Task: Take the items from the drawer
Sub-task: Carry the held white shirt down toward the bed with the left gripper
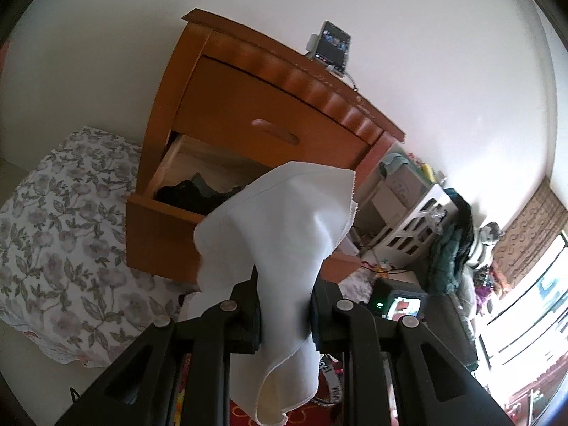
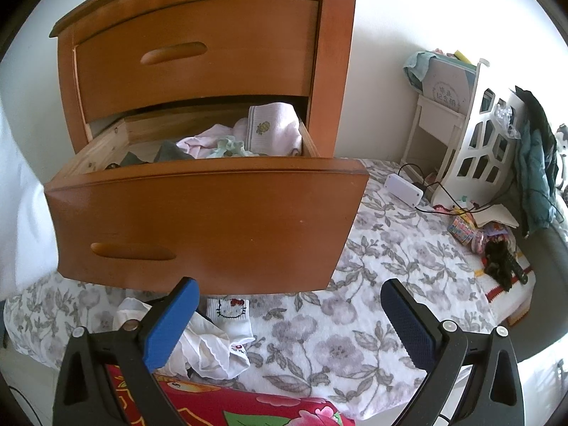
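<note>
Jaws of the left gripper (image 1: 284,310) are clenched on a white cloth (image 1: 280,220), which stands up in a bunched peak above the pads and trails a loose tail down between the arms; jaws of the right gripper (image 2: 289,319) stand released and wide apart, with nothing between them. That cloth is already out of the lower drawer (image 2: 209,220), which is pulled open from the wooden nightstand (image 2: 220,53) with the upper drawer shut above it. More clothing lies inside: a pink towel (image 2: 273,127) at the back right, pale garments beside it, and darker pieces toward the left. A small heap of white items, one a sock with a cartoon cat (image 2: 230,310), lies on the floral bedsheet (image 2: 372,284) just below the drawer front, near the right gripper's blue pad.

My reading is that the step in hand is carrying the cloth to that heap. To do it well, keep the clench firm until the cloth hangs over the heap, lower it so the trailing tail lands first, then release cleanly, so no fold snags on a pad. The right gripper looks well placed to reach over the drawer front for the pink towel next, coming in from above so it clears the wooden edge
</note>
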Demonstrator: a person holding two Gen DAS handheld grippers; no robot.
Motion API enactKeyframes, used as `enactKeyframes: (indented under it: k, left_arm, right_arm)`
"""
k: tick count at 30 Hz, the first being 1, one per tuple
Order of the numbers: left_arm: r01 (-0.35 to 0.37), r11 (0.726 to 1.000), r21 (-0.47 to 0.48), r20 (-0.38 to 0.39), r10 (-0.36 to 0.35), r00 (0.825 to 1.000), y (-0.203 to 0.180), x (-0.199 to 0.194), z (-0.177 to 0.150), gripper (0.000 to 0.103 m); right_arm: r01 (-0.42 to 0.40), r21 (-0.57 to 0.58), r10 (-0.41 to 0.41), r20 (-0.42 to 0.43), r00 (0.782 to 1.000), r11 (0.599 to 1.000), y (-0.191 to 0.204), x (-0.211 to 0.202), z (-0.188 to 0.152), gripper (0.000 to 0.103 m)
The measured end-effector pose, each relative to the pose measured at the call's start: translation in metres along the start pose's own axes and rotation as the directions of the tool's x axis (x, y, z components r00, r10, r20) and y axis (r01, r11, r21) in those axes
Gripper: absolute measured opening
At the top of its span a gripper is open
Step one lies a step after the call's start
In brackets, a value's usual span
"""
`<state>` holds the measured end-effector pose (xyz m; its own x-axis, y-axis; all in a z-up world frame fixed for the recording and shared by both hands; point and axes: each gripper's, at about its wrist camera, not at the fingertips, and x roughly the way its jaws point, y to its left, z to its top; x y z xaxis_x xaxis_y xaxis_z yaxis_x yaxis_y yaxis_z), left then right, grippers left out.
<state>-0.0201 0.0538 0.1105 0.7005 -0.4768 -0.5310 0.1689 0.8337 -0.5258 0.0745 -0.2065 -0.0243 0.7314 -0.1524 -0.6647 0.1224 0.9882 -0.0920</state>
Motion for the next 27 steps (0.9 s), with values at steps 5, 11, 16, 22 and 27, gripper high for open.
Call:
enactKeyframes:
  k: [5,11,16,22,27]
  left_arm:
    - [0.025,1.000,0.016,0.011,-0.025,1.000,-0.005,-0.008,0.002,0.021]
    - [-0.017,1.000,-0.001,-0.031,0.016,0.999,0.005,0.016,-0.005,0.021]
    - [-0.061,0.998,-0.035,-0.105,0.057,0.993,0.023,0.053,-0.015,0.021]
    - [-0.108,0.993,-0.048,-0.176,0.098,0.980,0.038,0.089,-0.027,0.021]
    - [-0.119,0.992,-0.043,-0.220,0.107,0.970,0.043,0.116,-0.033,0.022]
  right_arm:
    - [-0.002,0.005,0.002,-0.001,1.000,1.000,-0.001,0.000,0.000,0.103]
    - [-0.002,0.006,0.002,-0.002,1.000,1.000,-0.001,0.000,0.000,0.103]
    - [-0.004,0.004,0.004,-0.011,1.000,1.000,-0.002,0.001,-0.001,0.103]
    - [-0.013,-0.005,0.013,0.007,1.000,1.000,-0.001,-0.004,-0.002,0.103]
    - [-0.024,-0.015,0.025,0.029,0.999,1.000,0.001,-0.009,-0.003,0.103]
